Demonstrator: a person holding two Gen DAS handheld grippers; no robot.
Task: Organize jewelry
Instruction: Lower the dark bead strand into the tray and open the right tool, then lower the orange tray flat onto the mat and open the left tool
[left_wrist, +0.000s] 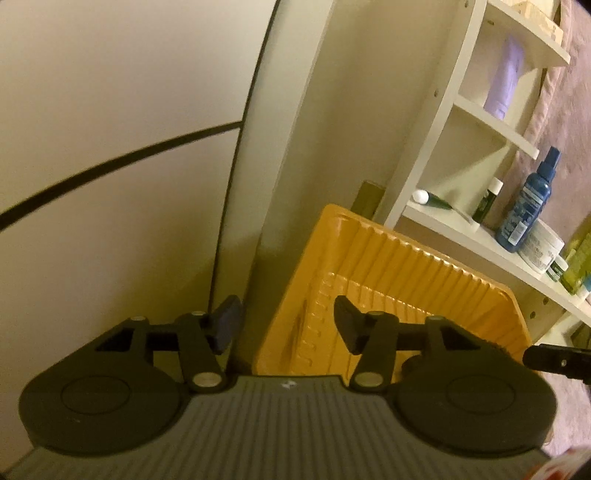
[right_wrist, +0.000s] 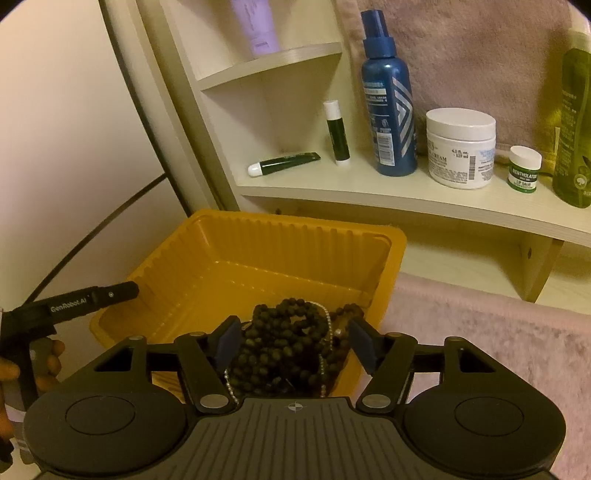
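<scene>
A yellow ribbed plastic tray (right_wrist: 280, 254) sits on the pink cloth below the shelf; it also shows in the left wrist view (left_wrist: 406, 269). Inside it lies a pile of dark beaded strands (right_wrist: 284, 347) with a thin silver chain (right_wrist: 325, 325) among them. My right gripper (right_wrist: 293, 343) is open, its pads either side of the bead pile just above it, not closed on anything. My left gripper (left_wrist: 284, 325) is open and empty at the tray's left wall, tilted; it appears from the side in the right wrist view (right_wrist: 92, 299).
A white corner shelf (right_wrist: 369, 188) behind the tray holds a blue spray bottle (right_wrist: 389, 103), white cream jar (right_wrist: 460, 147), small green-labelled jar (right_wrist: 524, 168), lip balm stick (right_wrist: 337, 133), a lying tube (right_wrist: 284, 162) and a green bottle (right_wrist: 572, 129). Pink fuzzy cloth (right_wrist: 480, 332) lies right; a cream wall panel (left_wrist: 110, 147) stands left.
</scene>
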